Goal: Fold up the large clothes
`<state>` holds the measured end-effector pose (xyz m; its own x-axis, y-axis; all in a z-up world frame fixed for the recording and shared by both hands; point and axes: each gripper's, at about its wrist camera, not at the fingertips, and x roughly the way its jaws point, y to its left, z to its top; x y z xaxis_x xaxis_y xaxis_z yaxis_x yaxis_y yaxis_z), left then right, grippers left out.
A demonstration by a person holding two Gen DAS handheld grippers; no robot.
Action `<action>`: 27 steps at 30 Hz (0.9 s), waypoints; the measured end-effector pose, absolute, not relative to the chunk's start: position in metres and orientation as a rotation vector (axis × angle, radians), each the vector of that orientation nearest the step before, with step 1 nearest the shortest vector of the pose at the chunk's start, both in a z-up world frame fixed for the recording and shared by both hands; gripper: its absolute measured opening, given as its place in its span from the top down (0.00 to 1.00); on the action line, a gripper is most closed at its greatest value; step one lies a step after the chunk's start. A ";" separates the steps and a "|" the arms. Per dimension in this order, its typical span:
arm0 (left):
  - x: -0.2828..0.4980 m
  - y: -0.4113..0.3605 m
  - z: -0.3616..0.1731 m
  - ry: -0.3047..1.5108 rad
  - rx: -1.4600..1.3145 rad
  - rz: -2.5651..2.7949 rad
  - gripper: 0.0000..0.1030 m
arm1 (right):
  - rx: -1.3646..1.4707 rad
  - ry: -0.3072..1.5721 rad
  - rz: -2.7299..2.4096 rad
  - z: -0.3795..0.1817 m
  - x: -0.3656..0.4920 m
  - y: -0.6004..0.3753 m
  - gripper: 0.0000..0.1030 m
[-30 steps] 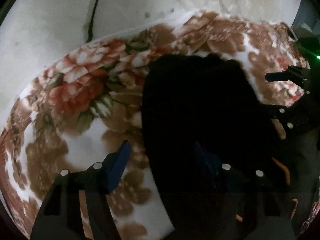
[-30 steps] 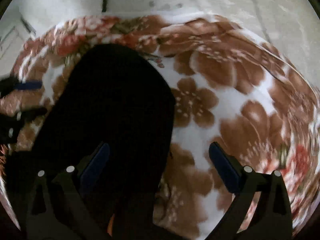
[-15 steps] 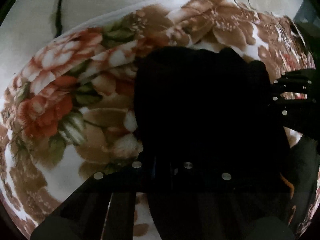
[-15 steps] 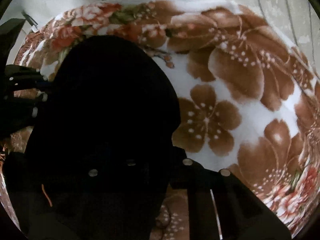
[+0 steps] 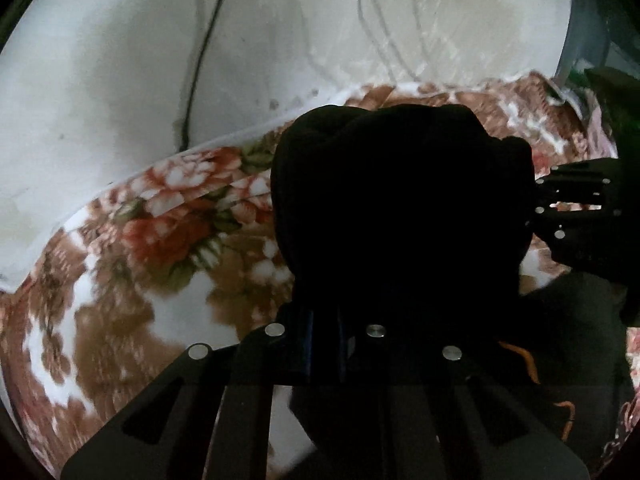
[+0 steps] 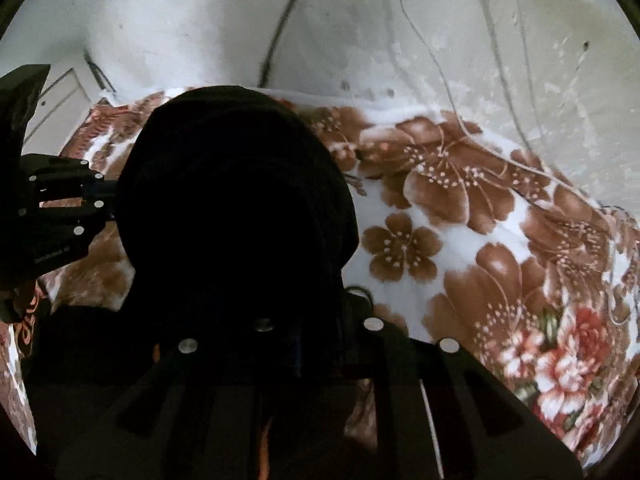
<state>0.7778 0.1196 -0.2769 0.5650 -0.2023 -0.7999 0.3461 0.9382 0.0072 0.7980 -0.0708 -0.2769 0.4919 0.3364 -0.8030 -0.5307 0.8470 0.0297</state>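
A black garment (image 5: 400,208) with orange print hangs bunched above a floral blanket (image 5: 132,280). My left gripper (image 5: 324,344) is shut on its near left edge. My right gripper (image 6: 316,340) is shut on its near right edge, with the cloth (image 6: 240,216) rising in front of it. Each gripper shows in the other's view: the right one (image 5: 576,200) at the right edge, the left one (image 6: 60,200) at the left edge. The fingertips are buried in black cloth.
The brown, red and white floral blanket (image 6: 480,240) covers the bed. A pale wall (image 5: 160,60) with a dark cable (image 5: 200,60) stands behind it. A grey object (image 5: 588,40) is at the far right.
Both grippers went from open to shut on the black garment, then lifted it off the blanket. The views tilted up and more wall shows.
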 end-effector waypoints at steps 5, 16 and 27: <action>0.716 0.120 -0.269 0.884 0.095 -0.300 0.92 | -0.281 0.899 0.511 -0.279 0.731 -0.075 0.88; 0.596 0.095 -0.327 0.945 0.073 -0.302 0.92 | -0.243 1.002 0.524 -0.337 0.625 -0.104 0.88; 0.517 0.084 -0.366 0.968 0.065 -0.293 0.76 | -0.176 1.073 0.492 -0.378 0.545 -0.133 0.52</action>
